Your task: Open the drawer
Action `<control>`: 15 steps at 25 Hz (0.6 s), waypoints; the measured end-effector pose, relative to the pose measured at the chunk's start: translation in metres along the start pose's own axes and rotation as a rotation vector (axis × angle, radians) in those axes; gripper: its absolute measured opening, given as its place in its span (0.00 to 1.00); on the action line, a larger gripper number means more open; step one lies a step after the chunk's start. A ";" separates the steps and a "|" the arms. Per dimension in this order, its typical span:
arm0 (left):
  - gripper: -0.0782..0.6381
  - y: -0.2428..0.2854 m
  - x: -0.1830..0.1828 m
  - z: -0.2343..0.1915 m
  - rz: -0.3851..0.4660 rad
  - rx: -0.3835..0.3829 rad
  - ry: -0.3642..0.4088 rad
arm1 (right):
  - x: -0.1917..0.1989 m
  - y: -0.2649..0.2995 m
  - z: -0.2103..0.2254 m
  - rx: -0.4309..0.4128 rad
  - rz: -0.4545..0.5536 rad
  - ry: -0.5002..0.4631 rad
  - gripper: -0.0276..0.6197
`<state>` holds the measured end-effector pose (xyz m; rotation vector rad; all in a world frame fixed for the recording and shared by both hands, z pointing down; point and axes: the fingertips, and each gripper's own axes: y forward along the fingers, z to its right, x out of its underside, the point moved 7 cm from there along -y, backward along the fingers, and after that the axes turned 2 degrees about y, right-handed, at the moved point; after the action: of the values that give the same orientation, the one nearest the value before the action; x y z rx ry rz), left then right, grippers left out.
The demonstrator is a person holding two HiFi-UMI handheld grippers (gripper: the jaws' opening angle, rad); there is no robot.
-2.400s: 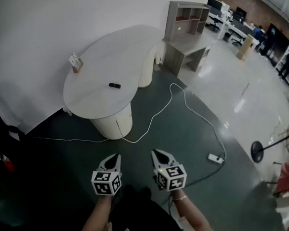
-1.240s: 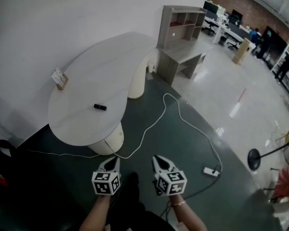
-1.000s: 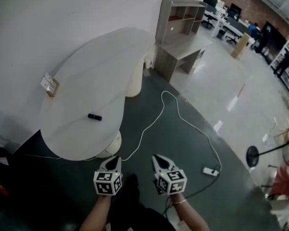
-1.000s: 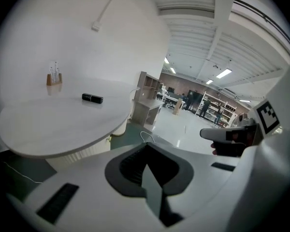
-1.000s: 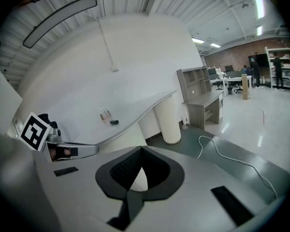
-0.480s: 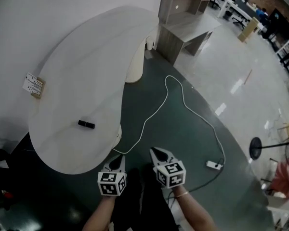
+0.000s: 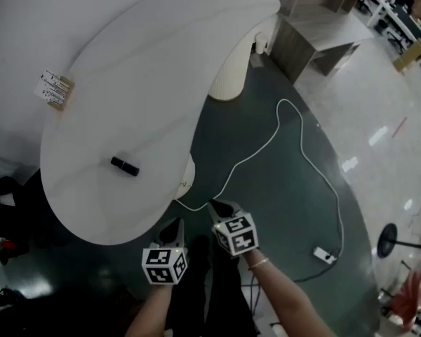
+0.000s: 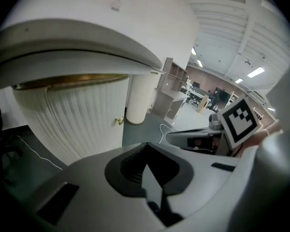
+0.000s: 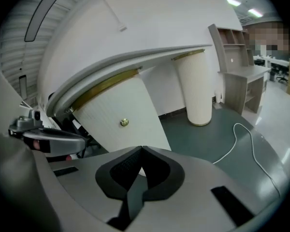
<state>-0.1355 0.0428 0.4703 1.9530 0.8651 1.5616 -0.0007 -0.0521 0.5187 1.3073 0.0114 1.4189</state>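
A white kidney-shaped table (image 7: pixel 140 76) stands on a ribbed white pedestal (image 9: pixel 116 124) whose front carries a small brass knob (image 9: pixel 124 123). That knob (image 8: pixel 119 121) also shows in the left gripper view, and at the tabletop's edge (image 7: pixel 184 184) in the head view. My right gripper (image 7: pixel 216 206) is shut and empty, pointing at the pedestal a short way in front of the knob. My left gripper (image 7: pixel 174 225) hangs beside it, just under the table's near rim, also shut and empty. Both sets of jaw tips meet, the left gripper (image 8: pixel 146 144) and the right gripper (image 9: pixel 141 148).
A small black object (image 7: pixel 125 166) and a card holder (image 7: pixel 55 88) lie on the tabletop. A second ribbed pedestal (image 7: pixel 231 76) stands further off. A white cable (image 7: pixel 266 142) runs over the dark floor to a power strip (image 7: pixel 324 255). A grey desk (image 7: pixel 316 41) is beyond.
Both grippers have sunk and come closer to the table's near pedestal, the right one more. The table now fills more of the head view. Both jaws stayed shut.
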 end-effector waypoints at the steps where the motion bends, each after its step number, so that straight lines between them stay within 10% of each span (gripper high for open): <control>1: 0.11 0.004 0.002 -0.001 0.005 -0.013 -0.004 | 0.005 0.010 0.002 -0.015 -0.015 -0.019 0.05; 15: 0.11 0.063 0.054 -0.040 -0.017 -0.145 0.032 | 0.048 0.133 0.019 -0.108 -0.036 -0.130 0.05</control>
<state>-0.1557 0.0394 0.5603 1.8195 0.7569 1.6036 -0.0658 -0.0777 0.6433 1.3008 -0.1263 1.2845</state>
